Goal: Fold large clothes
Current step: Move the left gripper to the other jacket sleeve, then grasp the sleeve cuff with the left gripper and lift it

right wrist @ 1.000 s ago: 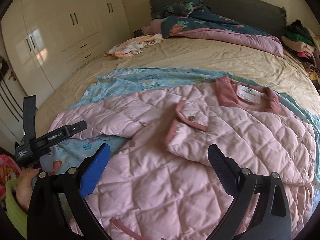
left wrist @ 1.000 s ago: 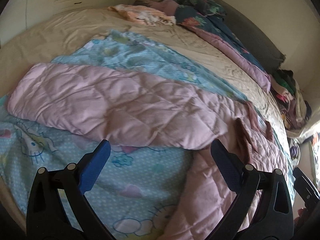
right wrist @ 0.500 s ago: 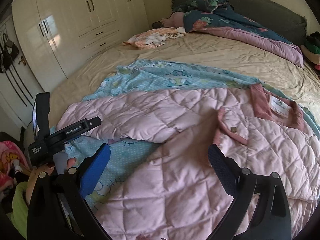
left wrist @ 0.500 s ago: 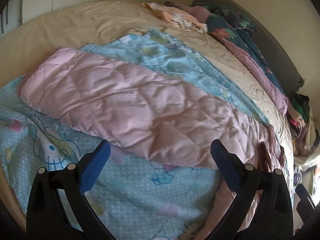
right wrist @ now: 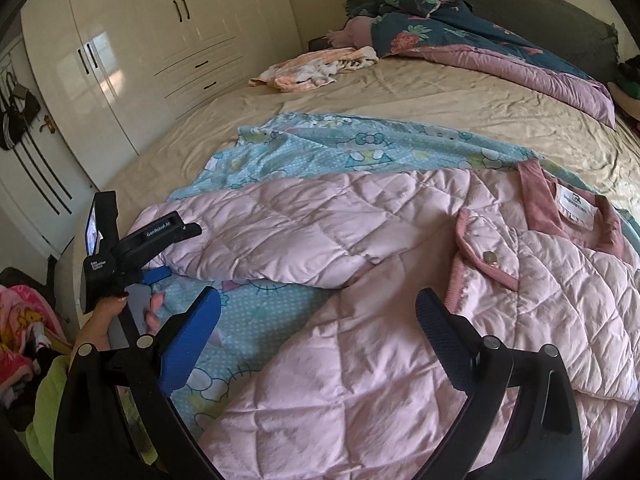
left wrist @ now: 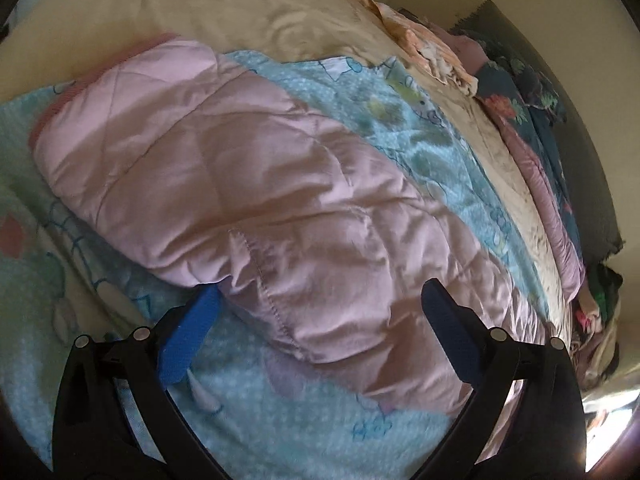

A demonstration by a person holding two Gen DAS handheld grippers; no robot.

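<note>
I have the pale pink quilted jacket (right wrist: 400, 300) lying front-up on the bed (right wrist: 400, 92), on top of a light blue cartoon-print blanket (right wrist: 320, 148), with its long pink quilted sleeve (left wrist: 248, 184) stretched out sideways away from the body. My left hand-held gripper (left wrist: 320, 320) sits right at the lower edge of that sleeve, jaws spread wide and clasping nothing; one blue pad (left wrist: 188, 336) seems to be slipping just under the cloth, though blur makes that hard to confirm. My right hand-held gripper (right wrist: 318, 336) hovers over the jacket's lower body, likewise released and empty. I judge this to be the sleeve fold, barely begun: the sleeve is not yet grasped. Next I would need to pinch the sleeve's edge firmly with the left, lift it and carry it across onto the chest near the dusty pink collar (right wrist: 540, 200)
</note>
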